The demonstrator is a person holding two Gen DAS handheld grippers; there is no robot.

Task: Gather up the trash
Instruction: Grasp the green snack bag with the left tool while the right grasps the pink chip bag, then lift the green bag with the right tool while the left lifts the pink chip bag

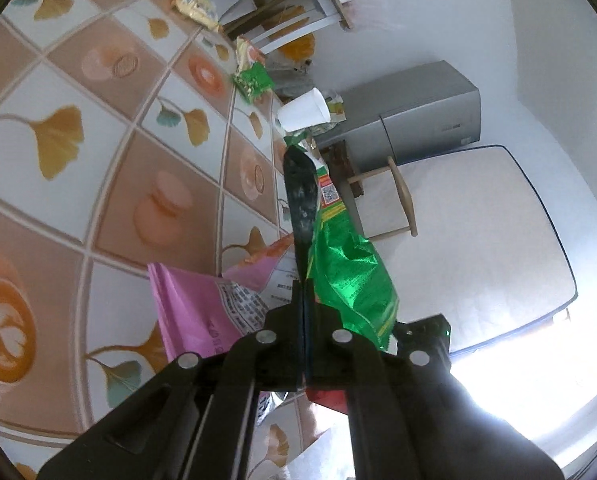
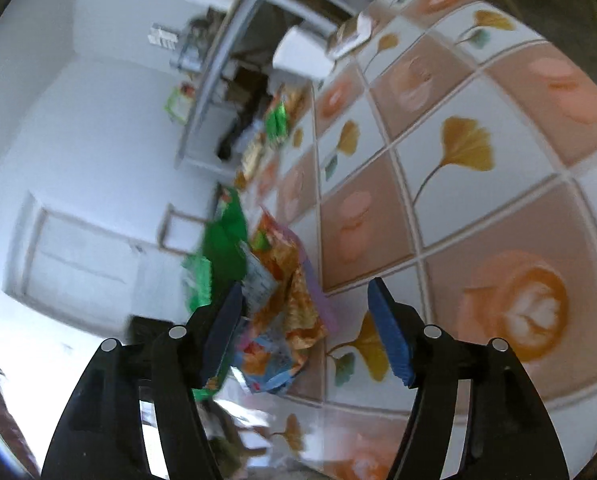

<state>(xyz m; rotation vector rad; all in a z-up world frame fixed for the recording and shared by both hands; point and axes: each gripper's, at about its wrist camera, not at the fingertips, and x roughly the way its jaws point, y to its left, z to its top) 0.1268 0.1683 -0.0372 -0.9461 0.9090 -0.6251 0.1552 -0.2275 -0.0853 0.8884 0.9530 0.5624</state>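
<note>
My left gripper (image 1: pixel 303 280) is shut on a green snack wrapper (image 1: pixel 346 264), held up off the patterned tablecloth (image 1: pixel 98 128). A pink and orange wrapper (image 1: pixel 202 308) lies just left of it on the table. Farther off lie a small green packet (image 1: pixel 254 80), a yellow packet (image 1: pixel 192 2) and a white paper cup (image 1: pixel 304 110) on its side. My right gripper (image 2: pixel 306 312) is open and empty. Its fingers stand on either side of an orange and pink wrapper (image 2: pixel 290 304). The green wrapper (image 2: pixel 222 248) shows blurred to its left.
A grey cabinet (image 1: pixel 422 112), a wooden stool (image 1: pixel 394 196) and a white mattress (image 1: pixel 478 240) stand beyond the table edge. A grey-framed shelf (image 2: pixel 234 64) and a white box (image 2: pixel 302 52) are at the table's far end. A white door (image 2: pixel 82 260) is on the left wall.
</note>
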